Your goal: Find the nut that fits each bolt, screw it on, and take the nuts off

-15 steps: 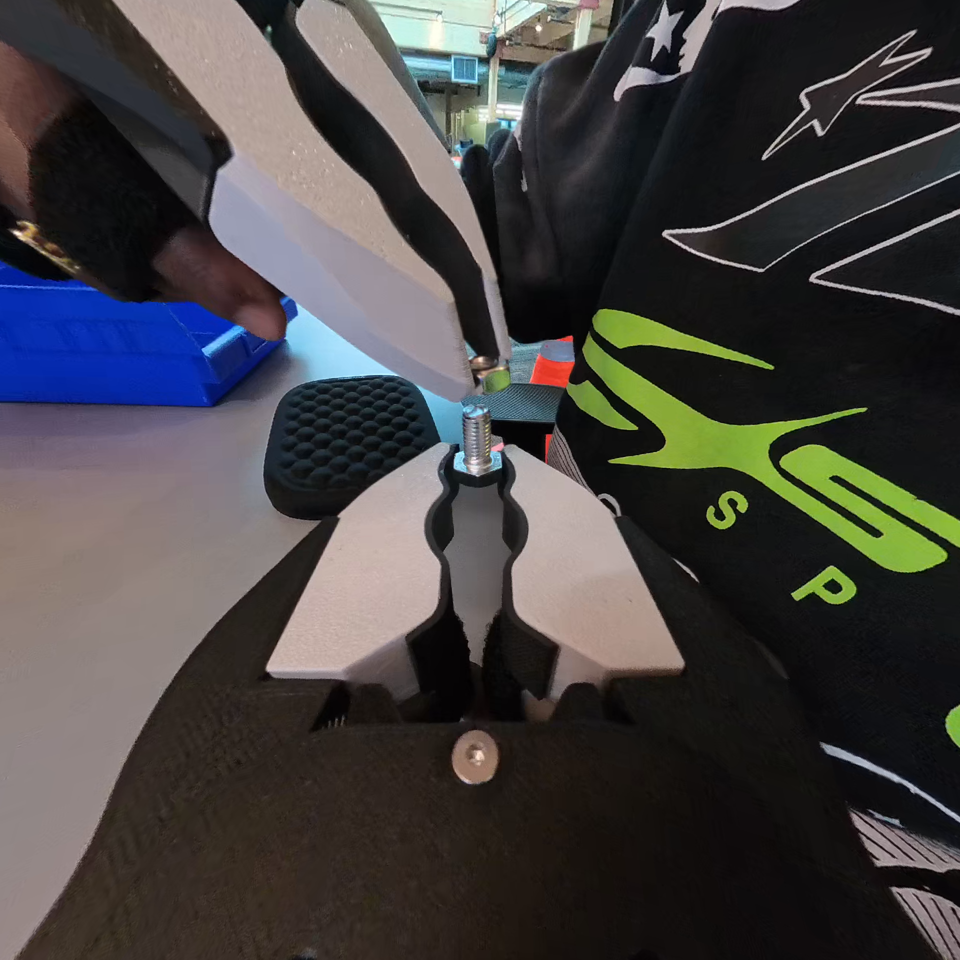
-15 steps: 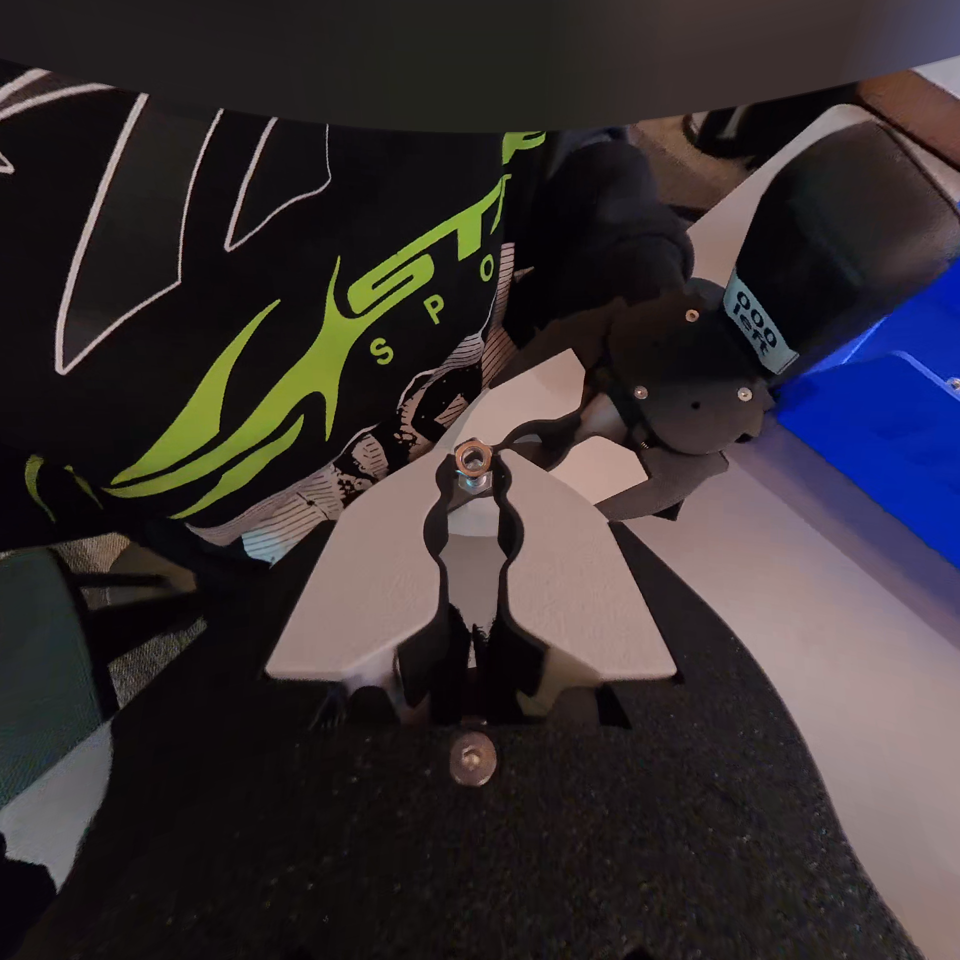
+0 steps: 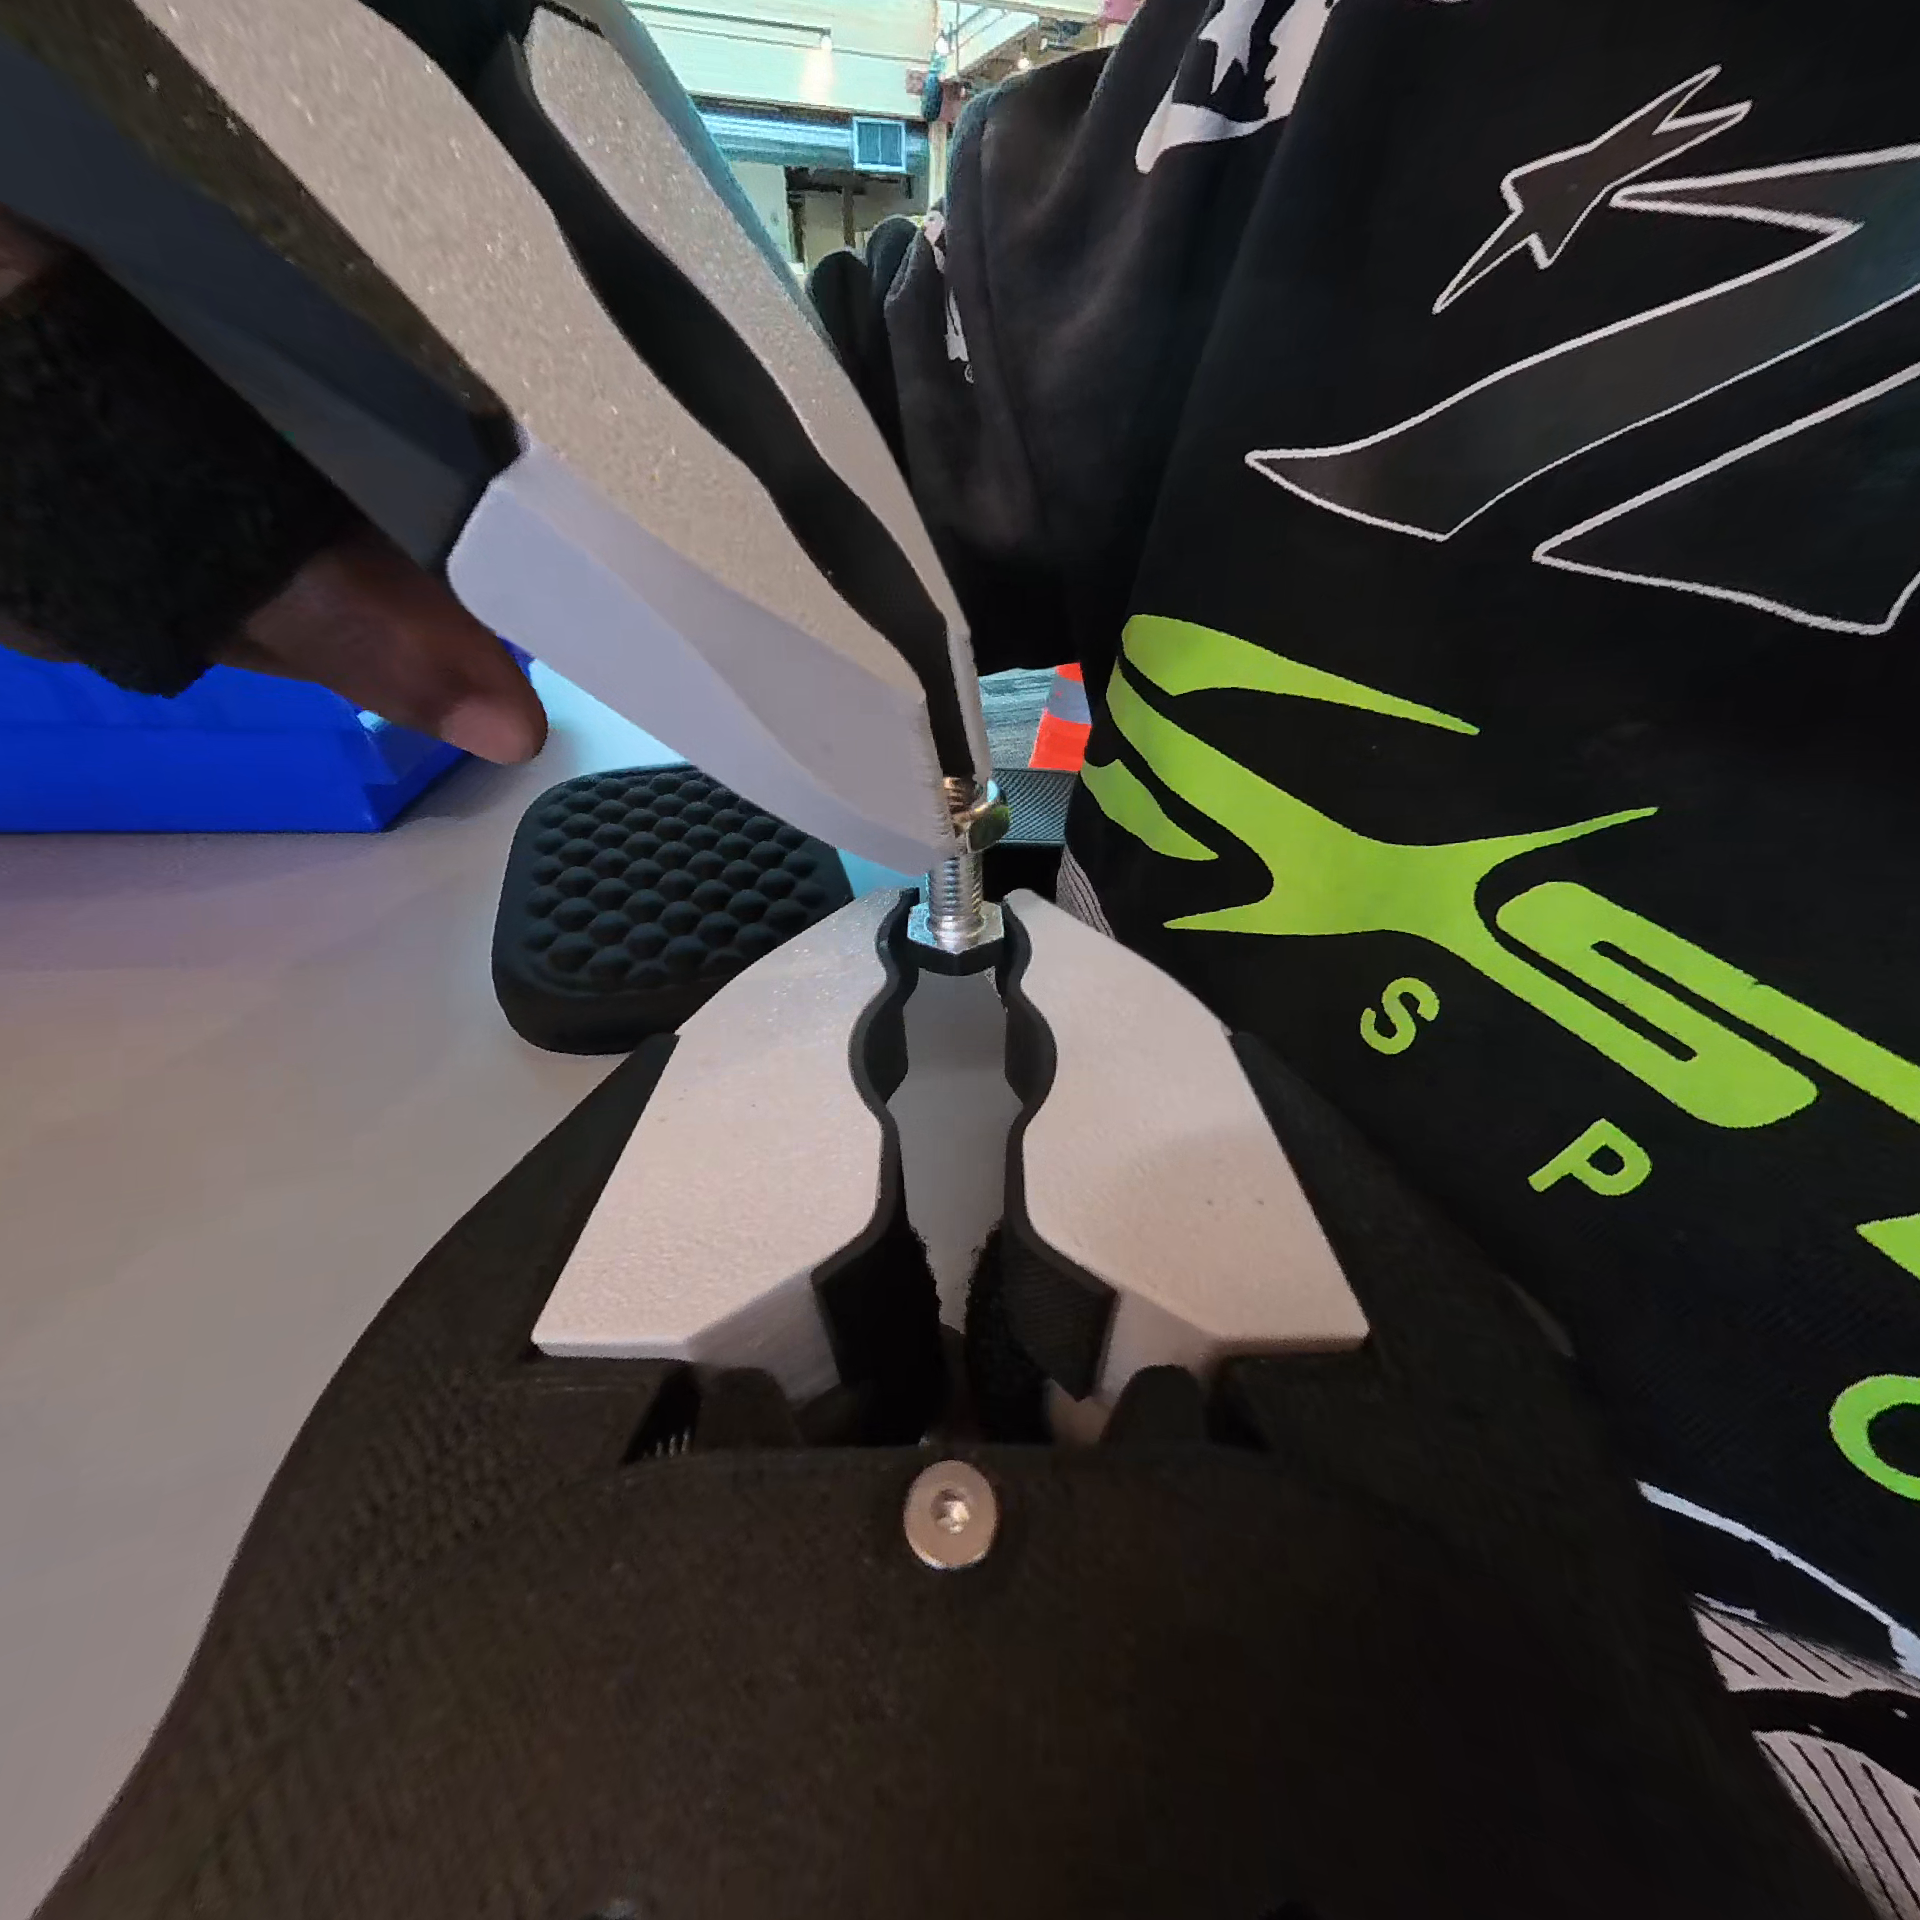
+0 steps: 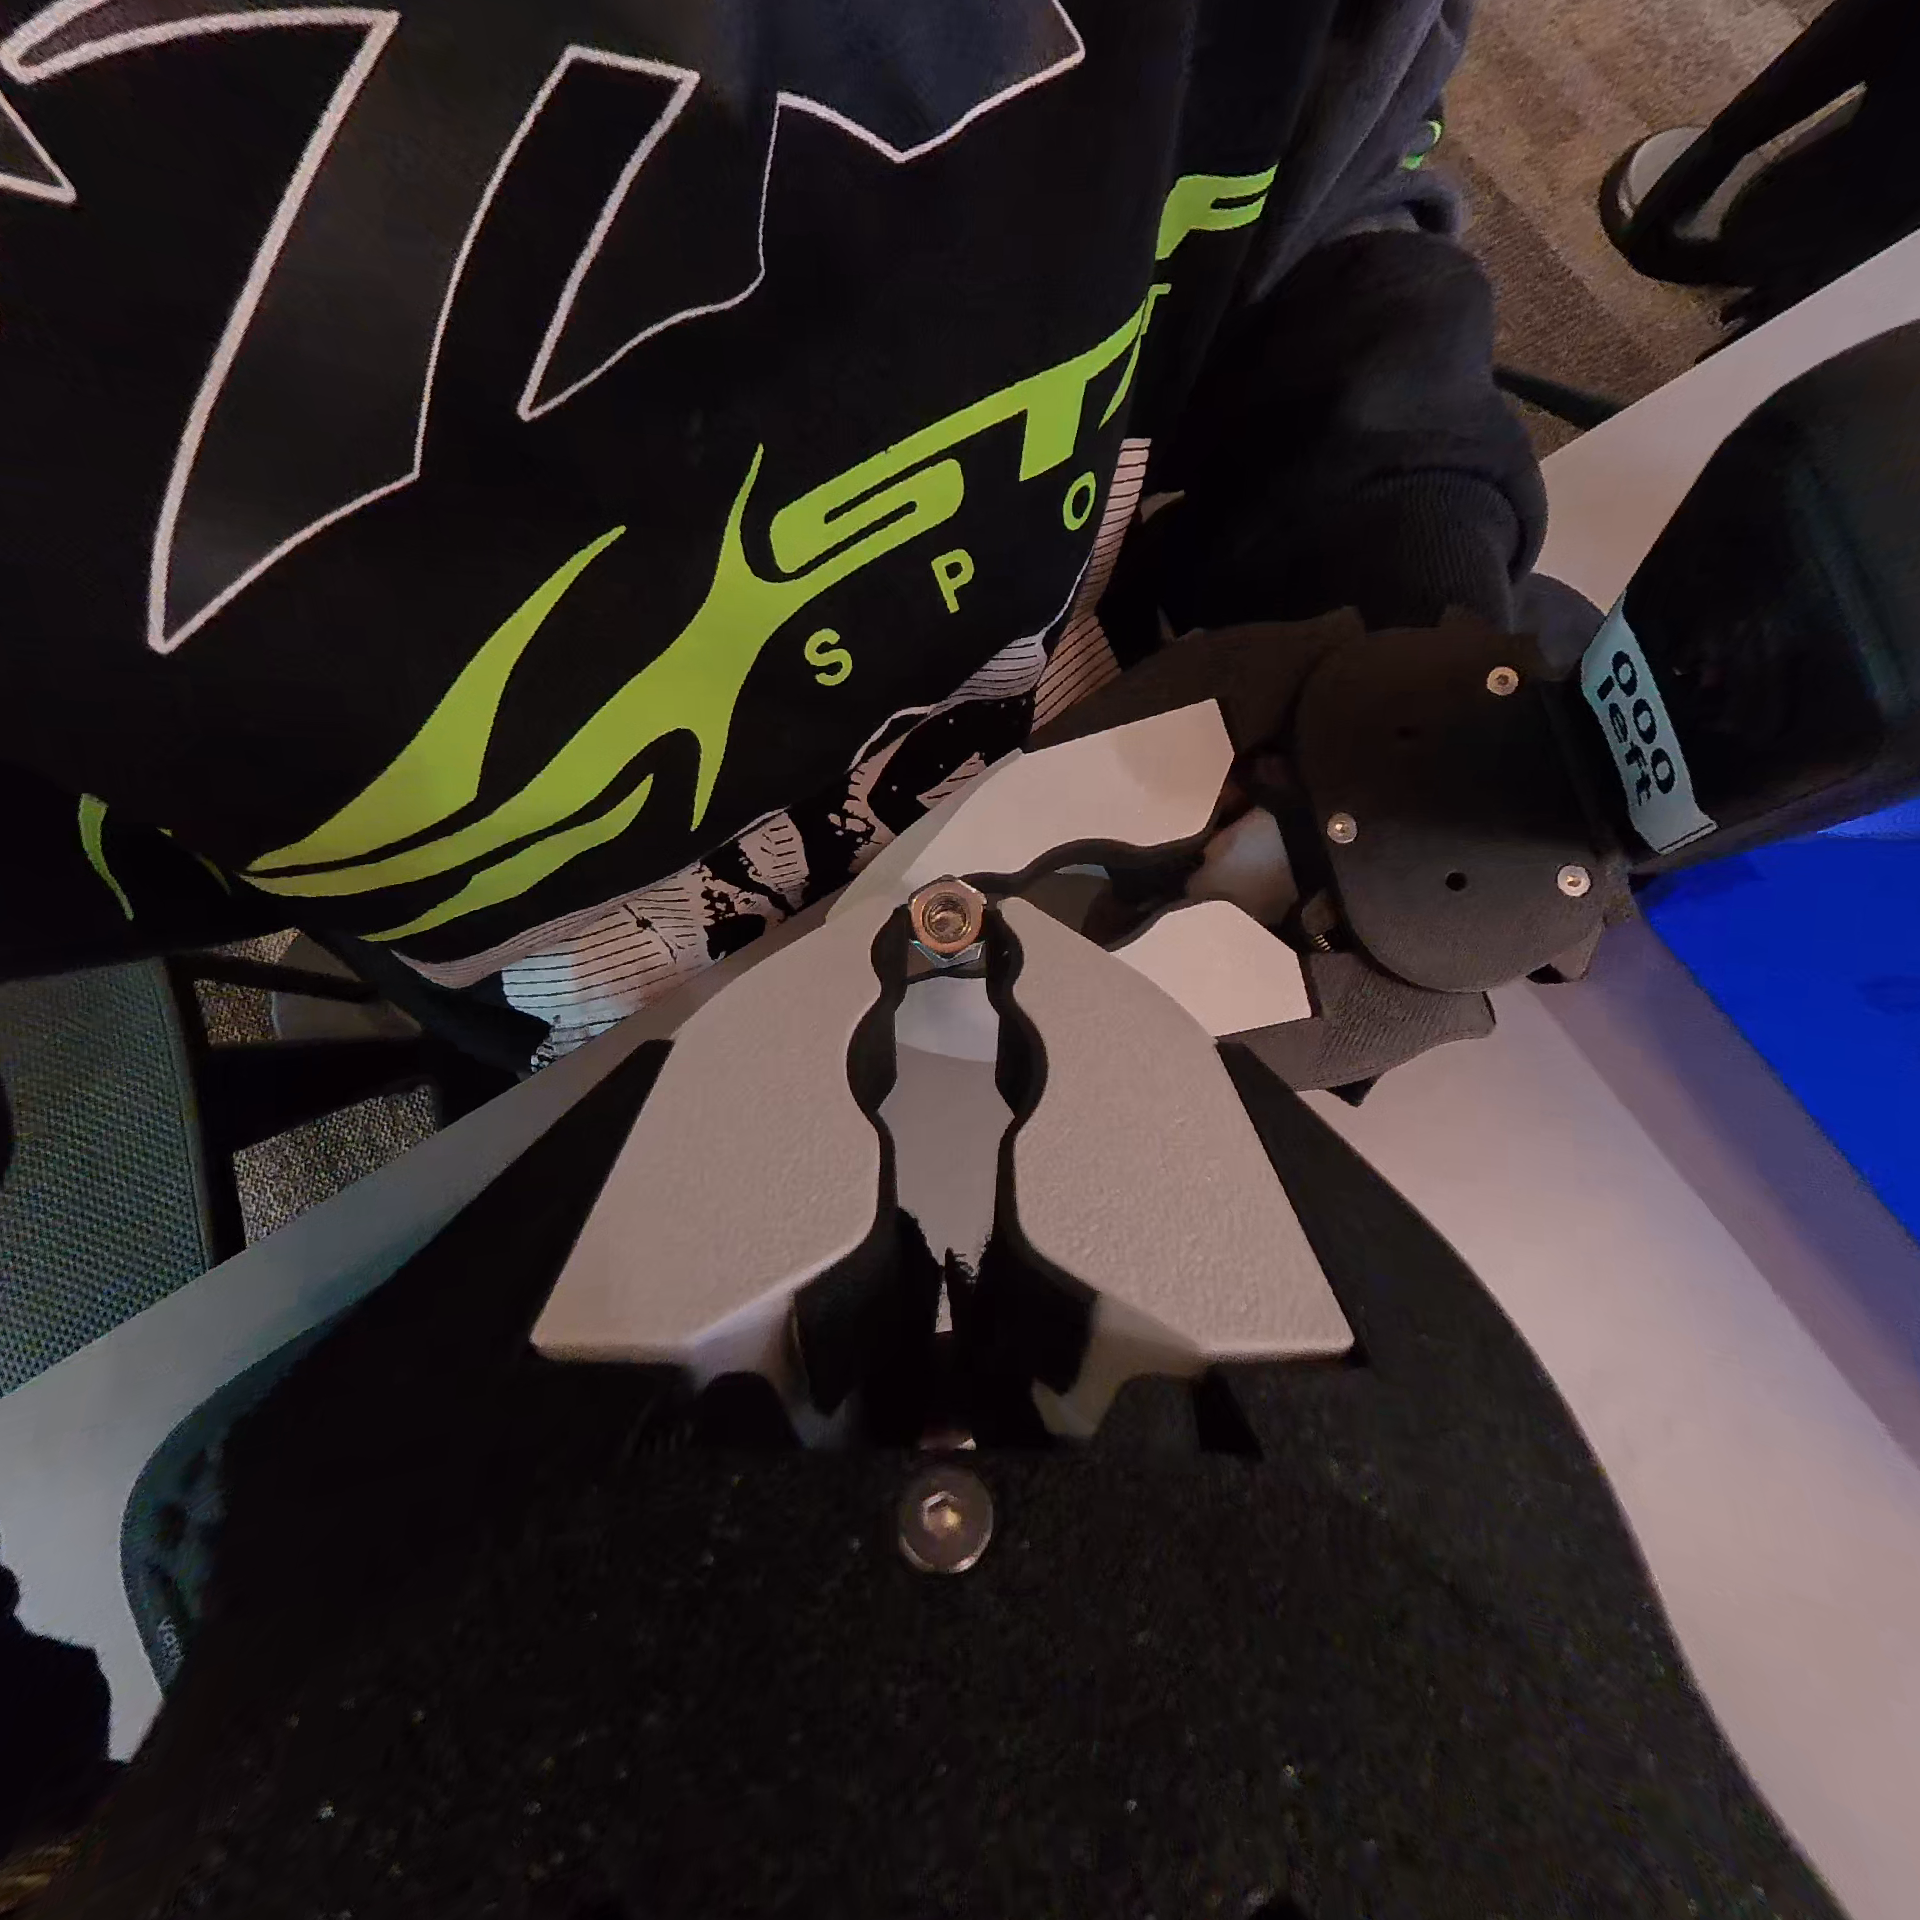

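Bolt [image 3: 948, 902] stands threads-up, its hex head pinched in the left gripper [image 3: 954, 940] fingers, held above the table [image 3: 208, 1039]. Right gripper [image 4: 943, 951] fingers are clamped on a nut [image 4: 941, 918] sitting right at the bolt's tip. Looks like threading is only just starting, so screwing down and removal are both left.

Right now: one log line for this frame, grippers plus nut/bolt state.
left gripper: shut on bolt, upright | right gripper: shut on nut | nut at bolt tip, threads bare below | phase: nut on bolt
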Available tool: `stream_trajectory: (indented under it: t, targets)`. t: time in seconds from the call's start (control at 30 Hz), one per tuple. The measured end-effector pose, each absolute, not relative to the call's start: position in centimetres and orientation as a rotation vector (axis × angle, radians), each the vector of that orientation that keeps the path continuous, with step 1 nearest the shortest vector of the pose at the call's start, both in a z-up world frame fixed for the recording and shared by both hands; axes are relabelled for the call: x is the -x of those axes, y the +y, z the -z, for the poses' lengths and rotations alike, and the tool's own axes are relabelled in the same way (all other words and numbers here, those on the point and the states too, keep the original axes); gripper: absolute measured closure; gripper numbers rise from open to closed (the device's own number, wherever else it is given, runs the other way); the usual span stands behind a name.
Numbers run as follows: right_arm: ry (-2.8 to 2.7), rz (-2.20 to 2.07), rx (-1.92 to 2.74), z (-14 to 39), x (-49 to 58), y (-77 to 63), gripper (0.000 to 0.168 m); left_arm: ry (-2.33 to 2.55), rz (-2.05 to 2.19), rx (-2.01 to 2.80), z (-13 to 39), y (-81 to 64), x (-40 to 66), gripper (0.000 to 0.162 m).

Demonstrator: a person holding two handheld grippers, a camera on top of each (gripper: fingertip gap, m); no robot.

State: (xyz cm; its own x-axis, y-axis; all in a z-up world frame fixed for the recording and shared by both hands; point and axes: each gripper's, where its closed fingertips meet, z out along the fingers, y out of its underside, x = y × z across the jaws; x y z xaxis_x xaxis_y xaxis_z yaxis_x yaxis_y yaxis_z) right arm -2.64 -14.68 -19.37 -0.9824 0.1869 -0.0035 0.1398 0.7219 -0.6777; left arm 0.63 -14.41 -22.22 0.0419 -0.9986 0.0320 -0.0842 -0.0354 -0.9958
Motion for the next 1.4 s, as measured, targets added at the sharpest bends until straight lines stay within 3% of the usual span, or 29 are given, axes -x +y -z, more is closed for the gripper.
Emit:
stream_trajectory:
  t: [0.4,0.87,1.2,1.4]
  targets:
    - [-2.854,-0.963,0.499,20.0,2.9,-12.8,0.154,1.125,1.083,1.463,22.9,-12.4,-0.4,0.148]
    - [-2.5,-0.548,1.273,21.5,3.9,-6.7,0.154,0.725,0.537,1.779,24.9,-5.0,1.7,0.148]
    - [-2.489,-0.554,1.312,21.6,3.9,-7.0,0.153,0.756,0.558,1.779,25.1,-5.1,1.3,0.148]
    - [-2.458,-0.587,1.317,21.3,4.2,-6.9,0.142,0.747,0.574,1.758,24.8,-5.0,1.3,0.148]
